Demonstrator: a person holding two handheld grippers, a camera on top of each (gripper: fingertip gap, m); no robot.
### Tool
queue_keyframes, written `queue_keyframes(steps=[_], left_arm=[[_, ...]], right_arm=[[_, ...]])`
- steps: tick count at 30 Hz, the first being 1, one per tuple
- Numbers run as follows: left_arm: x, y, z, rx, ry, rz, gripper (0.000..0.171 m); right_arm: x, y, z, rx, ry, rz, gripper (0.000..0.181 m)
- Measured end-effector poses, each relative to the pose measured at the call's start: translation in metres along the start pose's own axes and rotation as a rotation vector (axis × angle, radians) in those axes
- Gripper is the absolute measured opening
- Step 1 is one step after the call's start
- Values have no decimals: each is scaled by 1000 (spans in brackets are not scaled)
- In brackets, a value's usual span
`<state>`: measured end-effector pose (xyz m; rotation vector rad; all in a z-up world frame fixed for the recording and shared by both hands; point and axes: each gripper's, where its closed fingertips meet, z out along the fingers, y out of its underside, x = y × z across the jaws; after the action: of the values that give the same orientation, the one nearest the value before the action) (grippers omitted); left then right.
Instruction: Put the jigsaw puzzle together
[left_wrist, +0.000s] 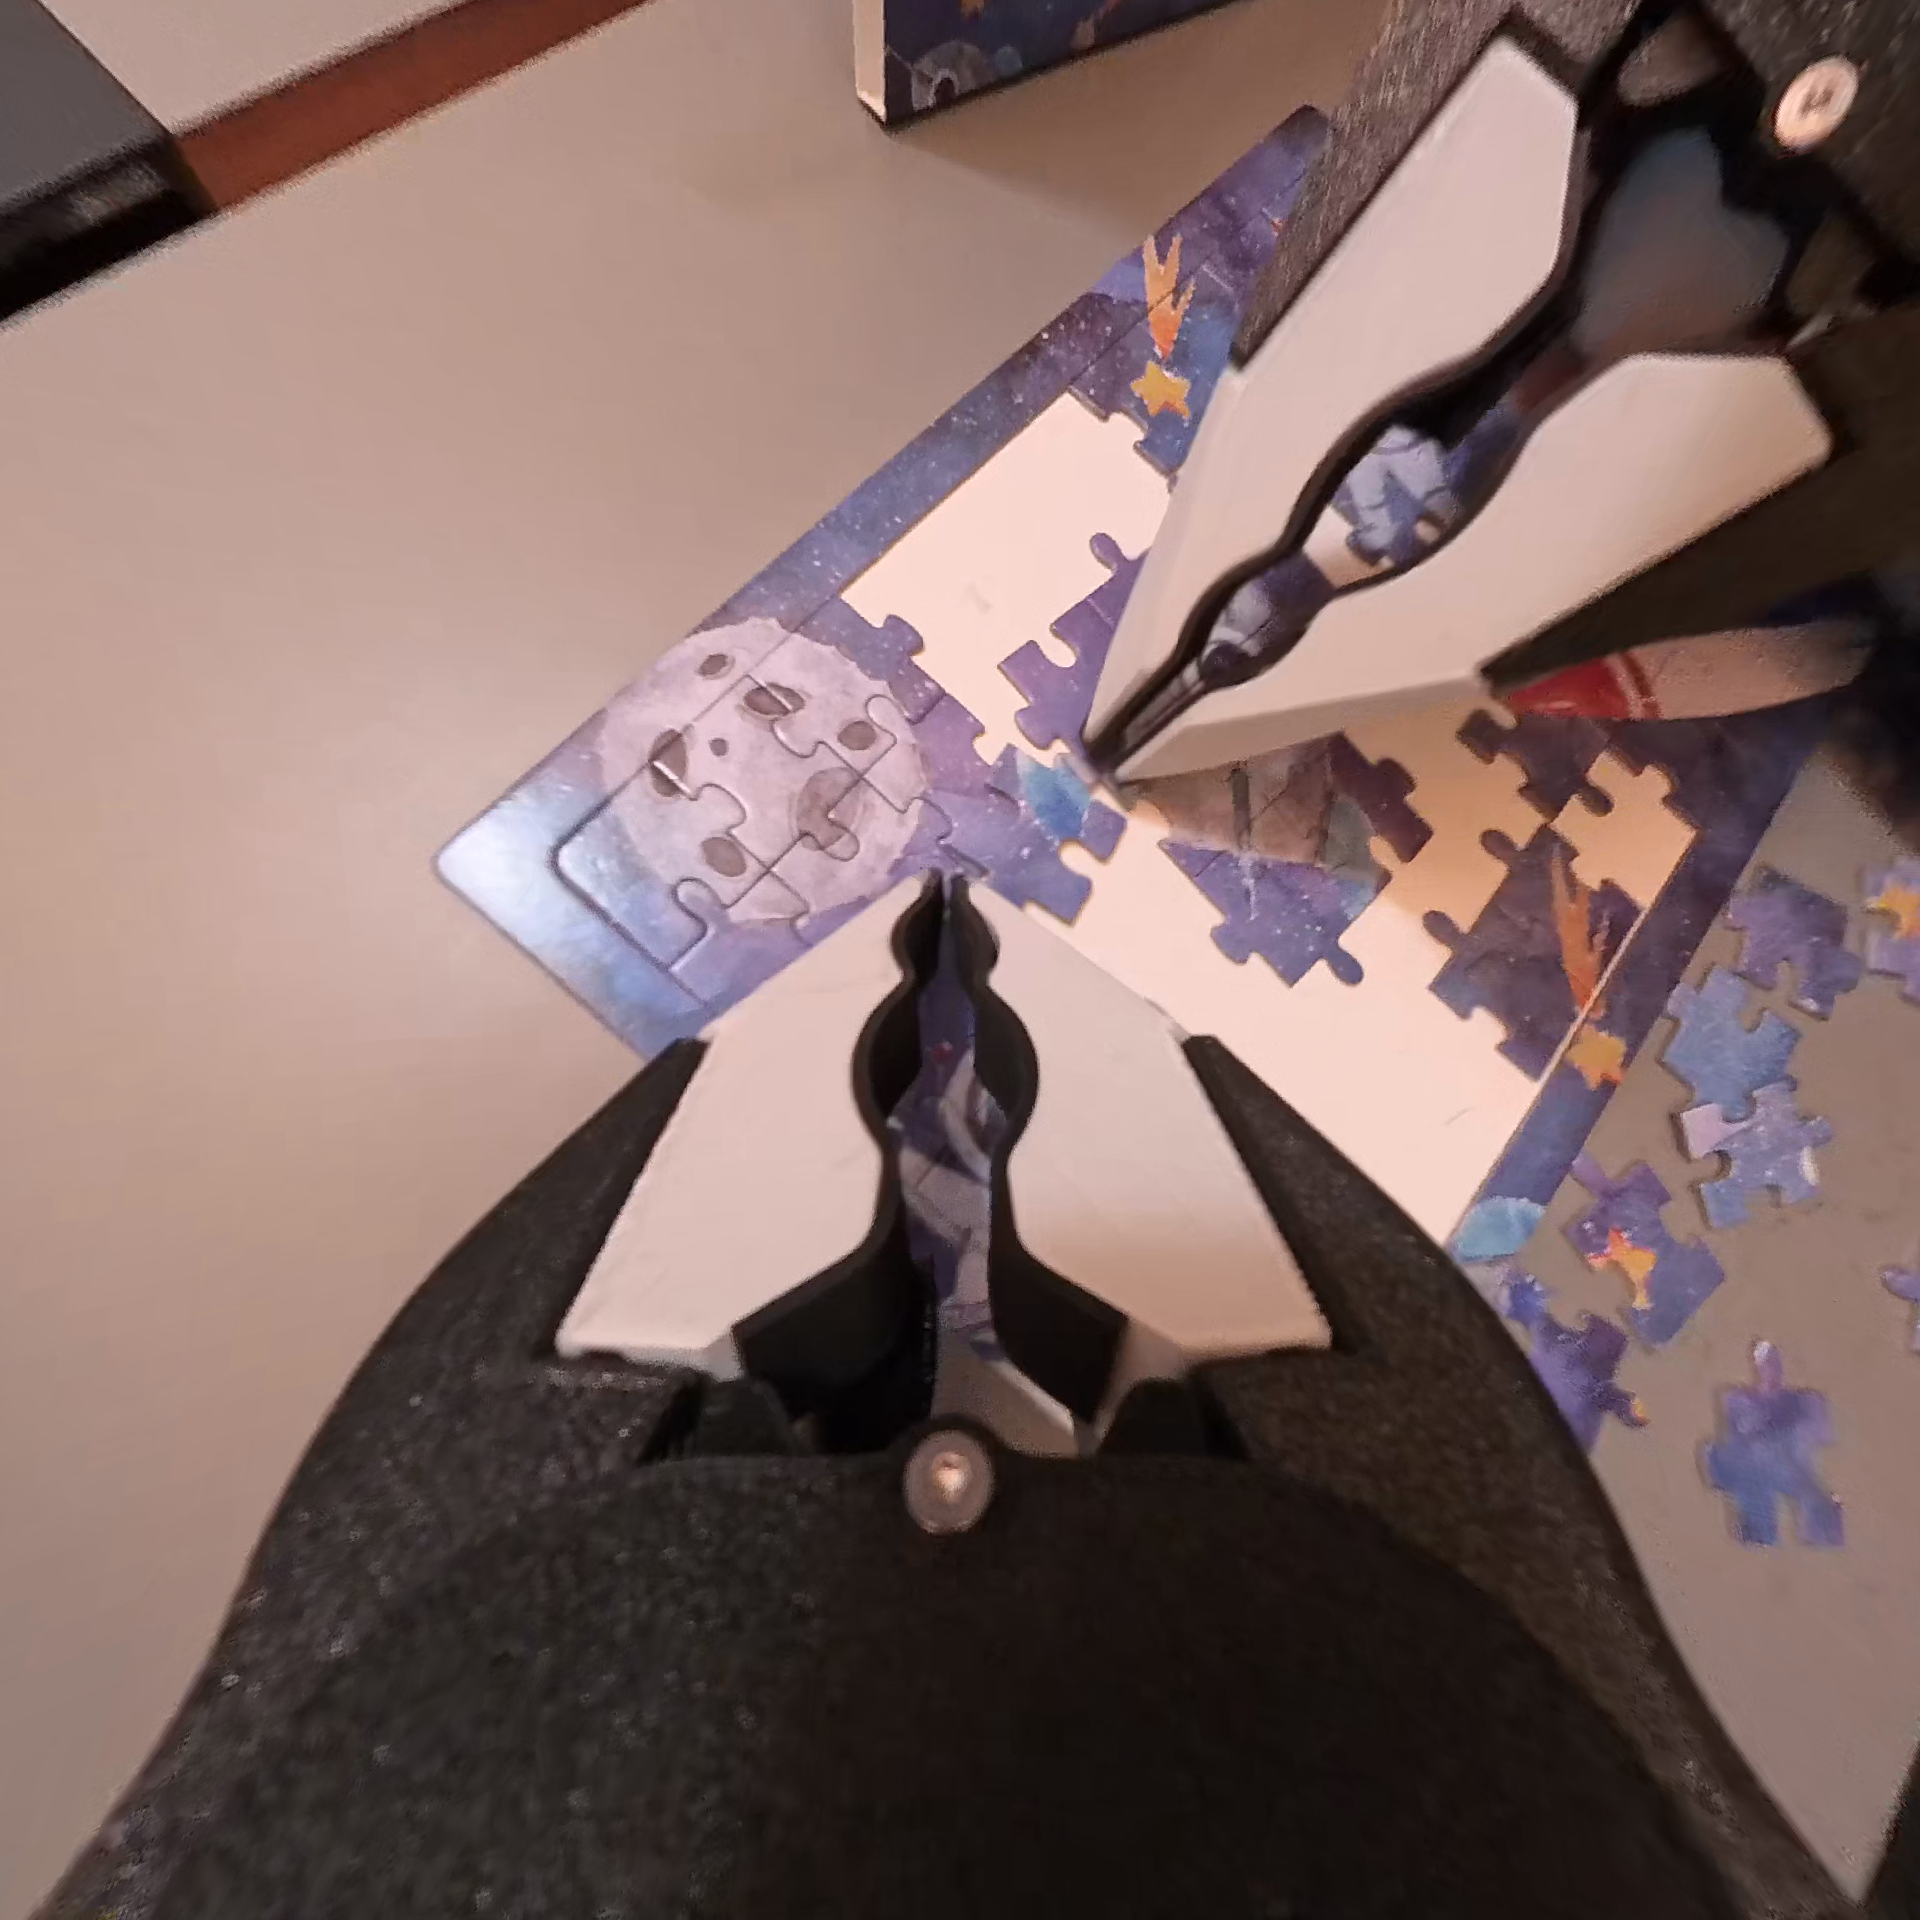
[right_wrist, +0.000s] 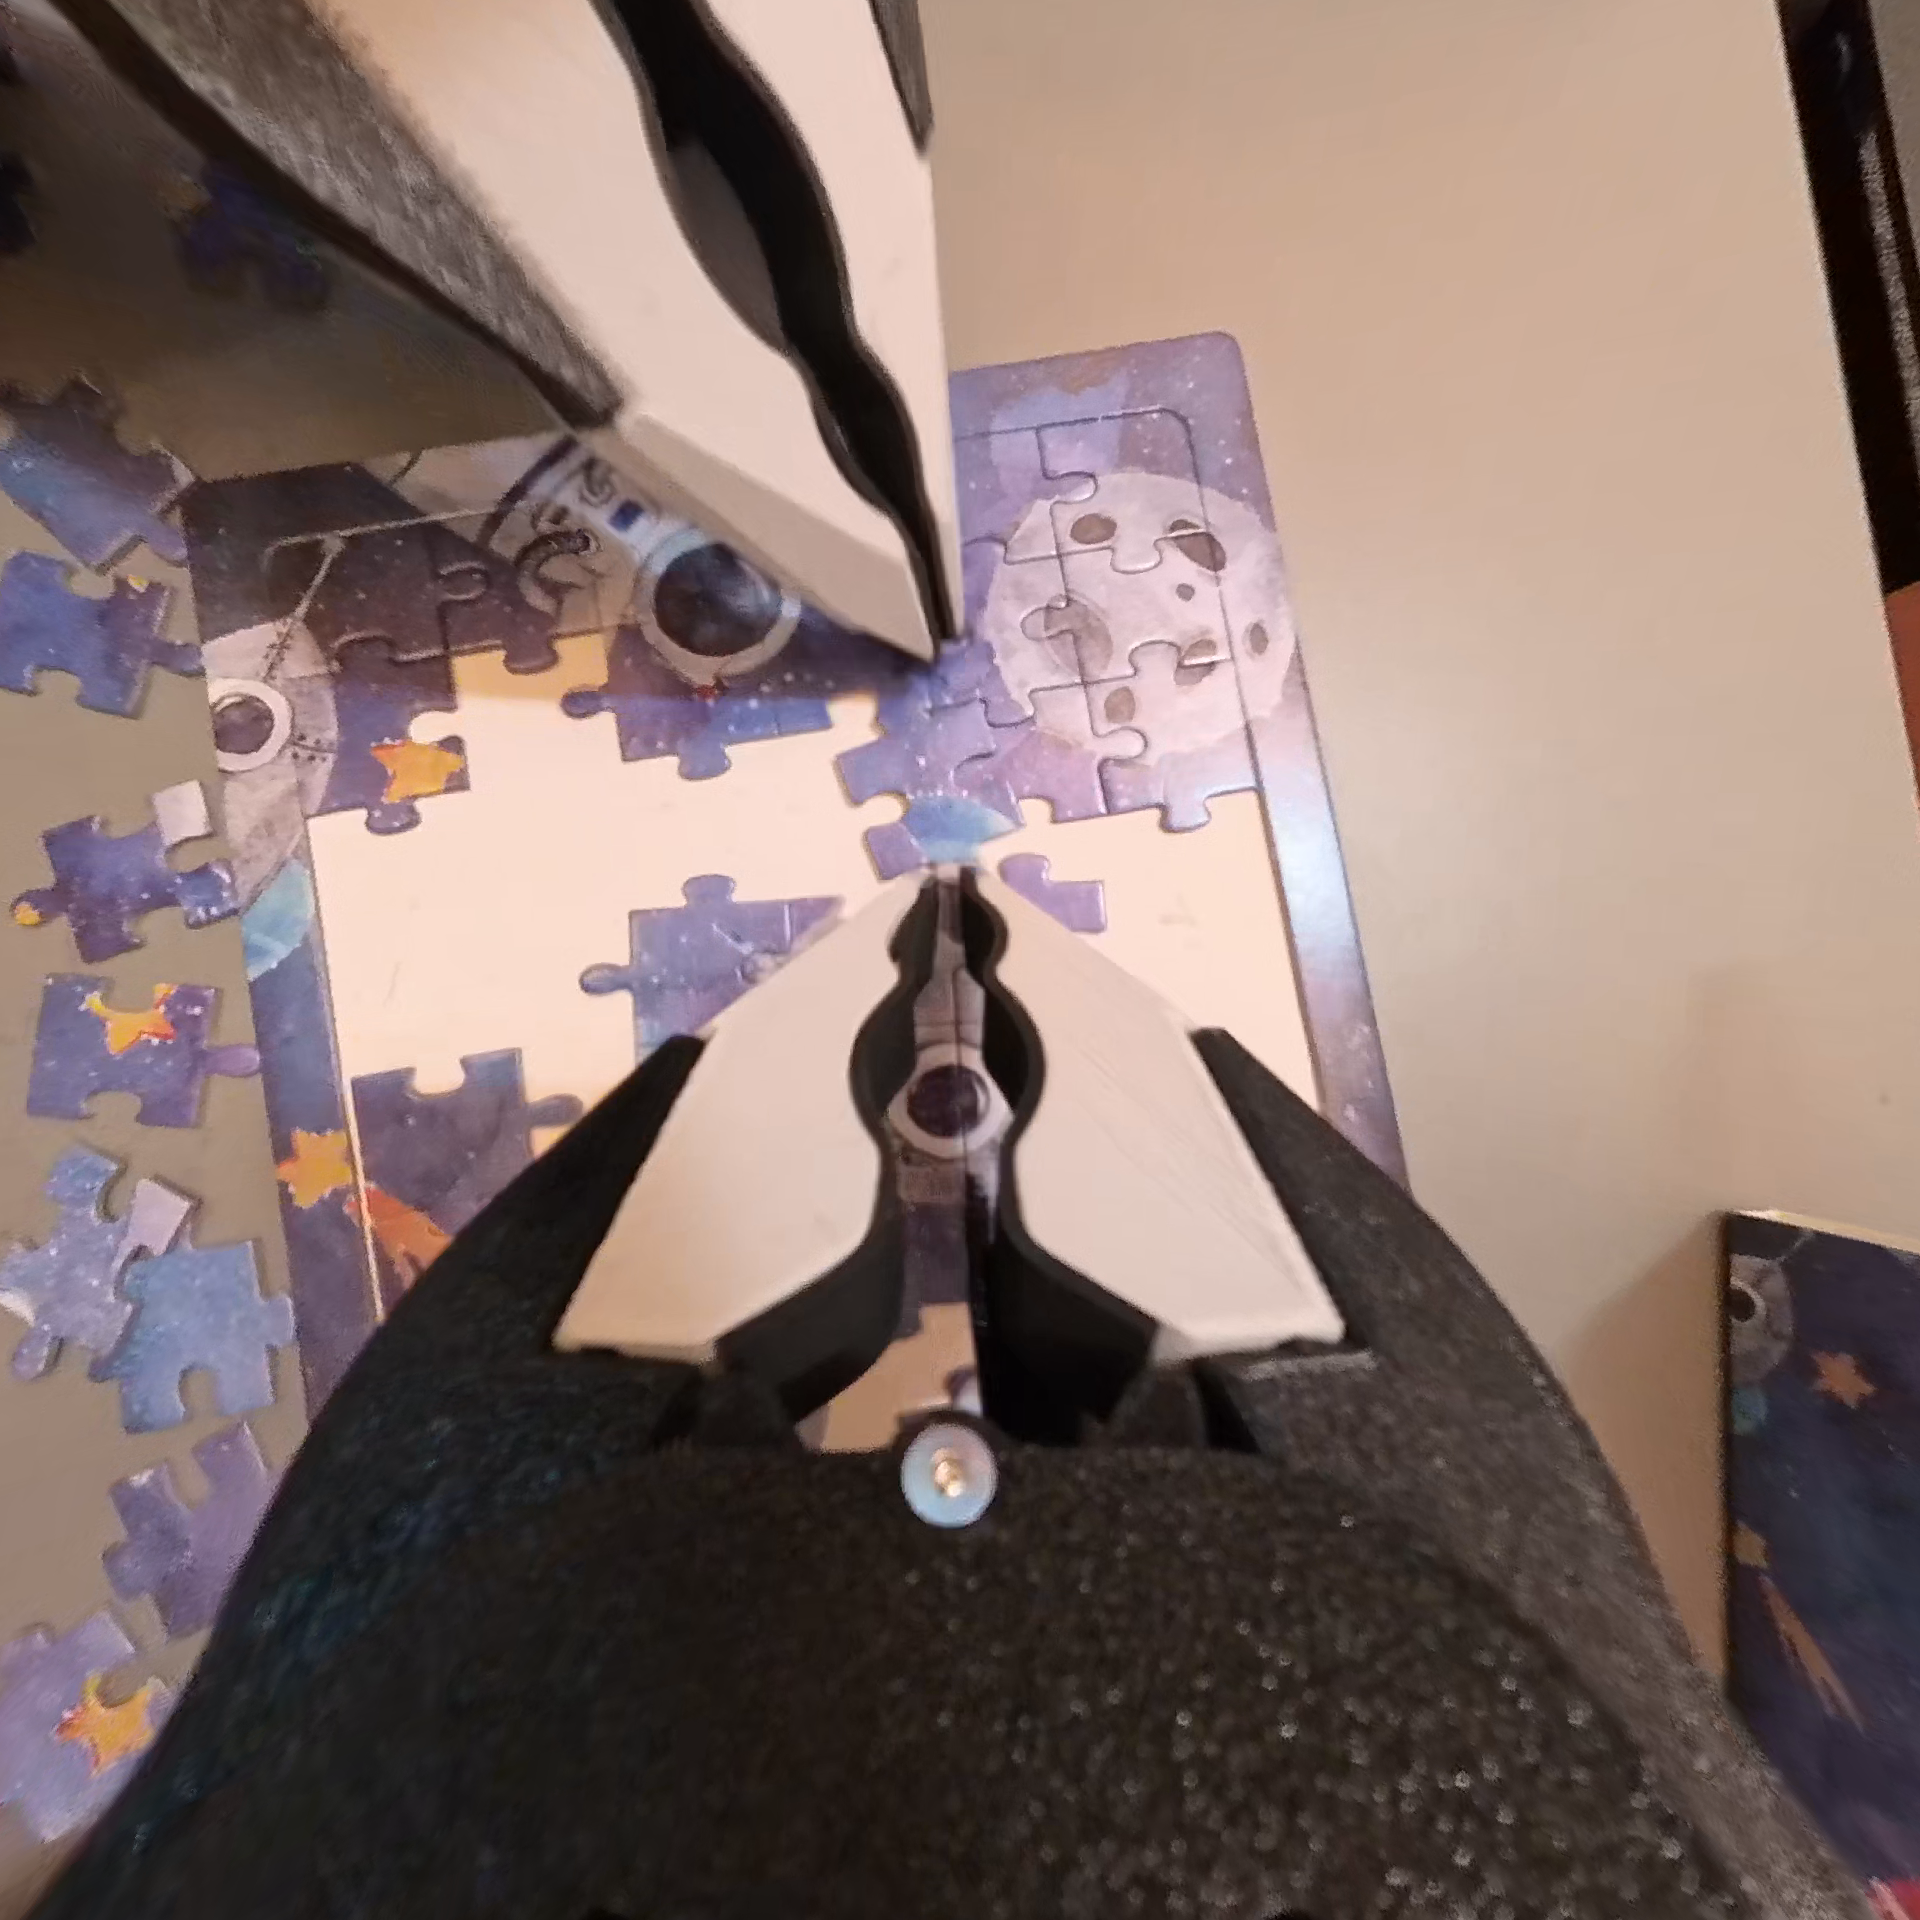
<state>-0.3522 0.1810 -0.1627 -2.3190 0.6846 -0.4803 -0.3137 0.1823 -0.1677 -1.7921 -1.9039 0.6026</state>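
Left wrist view: the left black-and-white gripper (left_wrist: 945, 883) points steeply down, fingers together on nothing, tips on the purple space-themed jigsaw puzzle in its cardboard frame (left_wrist: 790, 769) on the beige table (left_wrist: 364, 623) (moon corner assembled).

Right wrist view: the right gripper (right_wrist: 948, 878) also angles down, fingers together, tips touching a blue-patched puzzle piece (right_wrist: 940, 826). Loose purple pieces (right_wrist: 114, 1049) lie beside the frame.

My left gripper (left_wrist: 943, 883) points down, its fingers pressed together at the tips. My right gripper (right_wrist: 948, 883) is closed too, tip angled toward the left's.
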Motion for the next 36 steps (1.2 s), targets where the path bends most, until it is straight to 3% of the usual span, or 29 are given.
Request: queue_keyframes(steps=[5,21,36], left_arm=[[9,4,-4,2,19,176,16],[17,5,7,-4,91,144,9],[18,3,2,-5,50,168,7]], right_arm=[[3,-1,-5,38,13,-35,11],[-4,-2,4,47,-83,48,10],[-13,-6,0,25,-101,28,10]])
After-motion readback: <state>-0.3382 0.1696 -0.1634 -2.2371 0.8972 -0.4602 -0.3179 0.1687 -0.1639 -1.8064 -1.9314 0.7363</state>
